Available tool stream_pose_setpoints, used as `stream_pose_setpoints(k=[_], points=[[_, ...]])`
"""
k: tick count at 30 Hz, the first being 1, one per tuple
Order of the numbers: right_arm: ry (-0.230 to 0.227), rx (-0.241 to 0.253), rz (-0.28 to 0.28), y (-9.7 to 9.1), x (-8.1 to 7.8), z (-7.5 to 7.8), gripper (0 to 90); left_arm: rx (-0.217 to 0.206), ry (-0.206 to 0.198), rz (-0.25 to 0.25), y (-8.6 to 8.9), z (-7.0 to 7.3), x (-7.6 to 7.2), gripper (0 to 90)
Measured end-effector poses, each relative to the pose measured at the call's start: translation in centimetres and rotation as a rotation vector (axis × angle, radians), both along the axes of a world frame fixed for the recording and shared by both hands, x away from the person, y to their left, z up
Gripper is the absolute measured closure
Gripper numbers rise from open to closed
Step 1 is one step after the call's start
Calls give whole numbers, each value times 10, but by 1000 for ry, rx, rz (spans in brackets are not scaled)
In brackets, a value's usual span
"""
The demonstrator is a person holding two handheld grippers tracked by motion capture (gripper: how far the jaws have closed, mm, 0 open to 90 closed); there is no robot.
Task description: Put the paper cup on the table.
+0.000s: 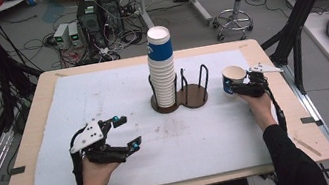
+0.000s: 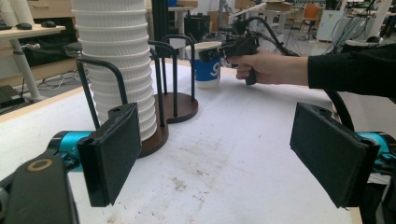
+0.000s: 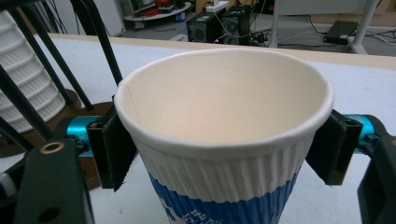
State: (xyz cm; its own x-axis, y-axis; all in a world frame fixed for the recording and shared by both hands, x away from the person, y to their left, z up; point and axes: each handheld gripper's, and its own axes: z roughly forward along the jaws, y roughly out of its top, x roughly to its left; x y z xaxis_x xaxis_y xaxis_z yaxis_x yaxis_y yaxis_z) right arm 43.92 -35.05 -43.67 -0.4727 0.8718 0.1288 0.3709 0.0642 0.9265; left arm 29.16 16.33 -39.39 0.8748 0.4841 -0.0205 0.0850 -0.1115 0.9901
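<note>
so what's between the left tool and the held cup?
In the left gripper view, bare white mat runs from the open left tool to the cup in the right tool; the cup rack stands beside that line.

Cup stack (image 1: pixel 162 67) and rack (image 1: pixel 191 90) block centre; near mat (image 1: pixel 186 144) open.

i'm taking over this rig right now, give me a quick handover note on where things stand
Right gripper: shut on a single paper cup, upright, pads on either side just below the rim, held at the right side of the table near the edge.
Left gripper: open, nothing between its pads, near the front left of the white mat.
Cup stack: tall, sitting in the left ring of the two-ring wooden holder; the right ring has no cup in it.
Done: one cup is out of the stack and in the grip.
Left: probably setting that cup down, likely on the mat or in the free ring; the left gripper has no job yet.
</note>
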Motion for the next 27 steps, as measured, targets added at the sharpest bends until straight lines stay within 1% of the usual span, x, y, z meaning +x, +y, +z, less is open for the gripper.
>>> stream_pose_setpoints(k=[9, 15, 21, 24, 27], points=[[21, -20, -6, 1, -2, 1, 211, 9, 10, -7, -3, -1, 3, 165], [33, -25, -8, 0, -6, 1, 200, 15, 3, -16, -5, 0, 2, 165], [40, -39, -17, 1, -10, 1, 188, 11, 5, -28, -8, 0, 4, 165], [42, -46, -13, 1, -10, 1, 183, 14, 5, -27, -8, 0, 4, 165], [56, -43, -8, 1, -10, 0, 178, 13, 6, -28, -8, 0, 4, 166]])
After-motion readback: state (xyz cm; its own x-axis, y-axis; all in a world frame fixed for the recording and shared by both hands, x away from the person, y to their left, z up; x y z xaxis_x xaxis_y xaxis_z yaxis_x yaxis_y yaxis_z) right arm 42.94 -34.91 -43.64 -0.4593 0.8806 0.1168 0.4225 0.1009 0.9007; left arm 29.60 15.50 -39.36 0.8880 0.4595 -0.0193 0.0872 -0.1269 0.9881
